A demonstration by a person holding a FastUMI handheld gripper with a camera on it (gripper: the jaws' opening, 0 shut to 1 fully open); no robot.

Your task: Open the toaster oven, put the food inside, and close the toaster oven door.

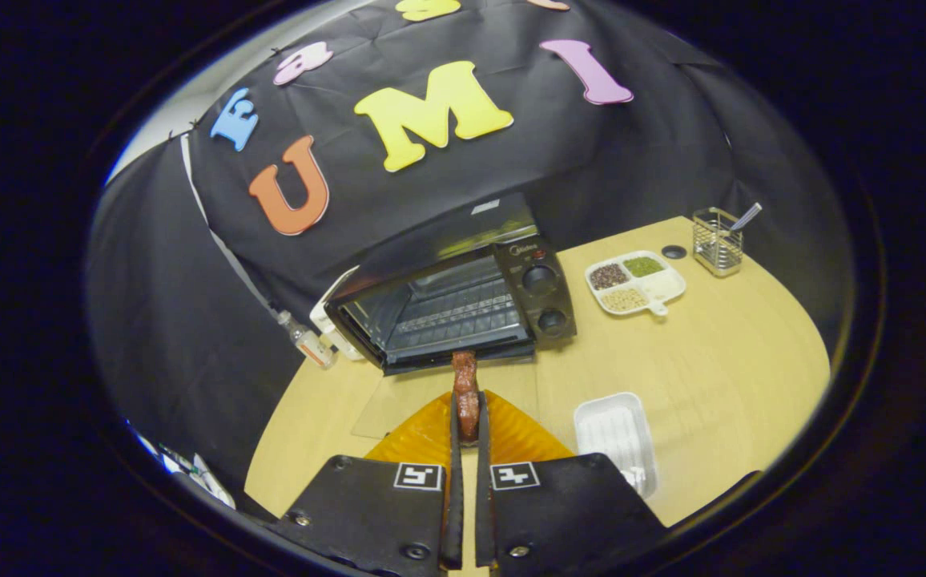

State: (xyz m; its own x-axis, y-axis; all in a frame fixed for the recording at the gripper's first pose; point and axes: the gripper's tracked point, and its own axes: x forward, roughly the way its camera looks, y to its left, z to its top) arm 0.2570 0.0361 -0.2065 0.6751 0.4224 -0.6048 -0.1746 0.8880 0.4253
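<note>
A black toaster oven point(539, 280) stands at the back of the round wooden table point(711, 361). Its glass door point(399, 409) is folded down flat toward me, and the wire rack point(447, 308) inside is in plain sight. My gripper point(469, 417) is shut on a reddish-brown strip of food point(464, 370), which sticks out ahead of the fingertips. The strip hangs over the lowered door, and its far end reaches the front edge of the oven's opening.
An empty white tray point(615, 433) lies on the table just right of my fingers. Right of the oven sit a divided plate of grains point(635, 284), a small black disc point(674, 252) and a wire holder with a utensil point(717, 240). A small bottle point(307, 340) stands left of the oven.
</note>
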